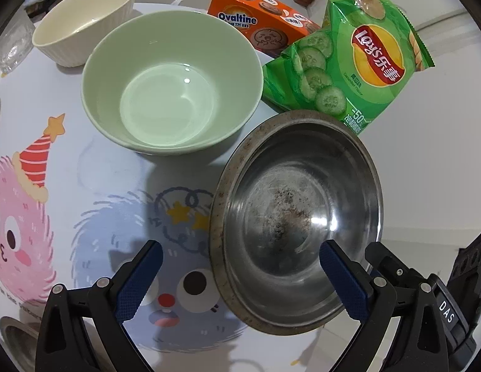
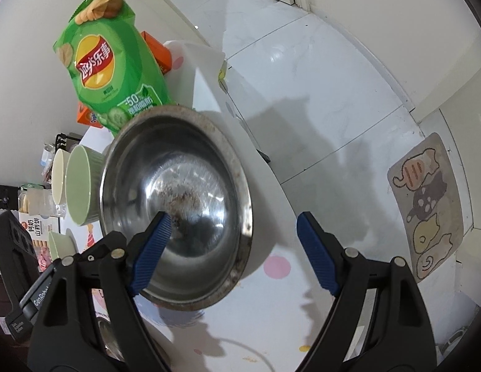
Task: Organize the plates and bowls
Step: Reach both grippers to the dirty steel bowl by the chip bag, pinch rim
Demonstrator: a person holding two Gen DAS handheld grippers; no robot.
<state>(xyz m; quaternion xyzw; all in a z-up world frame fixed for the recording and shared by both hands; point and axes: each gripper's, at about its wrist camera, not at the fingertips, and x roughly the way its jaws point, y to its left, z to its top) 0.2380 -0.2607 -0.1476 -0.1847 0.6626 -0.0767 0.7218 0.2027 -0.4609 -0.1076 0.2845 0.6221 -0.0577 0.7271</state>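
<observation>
Two grippers are seen over a table (image 1: 85, 161) w/ a cartoon cloth. L gripper (image 1: 240, 282) is spread wide, nothing clamped: one blue pad is seen over the cloth, the other over the inside of a steel bowl (image 1: 296, 204), so the bowl's near rim is straddled; whether a pad touches the metal can't be told. R gripper (image 2: 231, 251) is likewise held wide open, nothing gripped: its left pad is seen over the steel bowl's (image 2: 178, 192) inside, its right pad off the bowl's far side, over the table edge and floor (image 2: 333, 77).

Steel bowl is placed upright at the table's edge, stained inside, near both grippers. Green bowl (image 1: 172, 83) is set just beside it, empty, upright. Cream bowl (image 1: 85, 21) is set behind the green one, close by. Chip bag (image 1: 355, 62) is laid just behind the steel bowl, partly over an orange box (image 1: 259, 21). Rug (image 2: 426, 204) is seen on the floor in the R view.
</observation>
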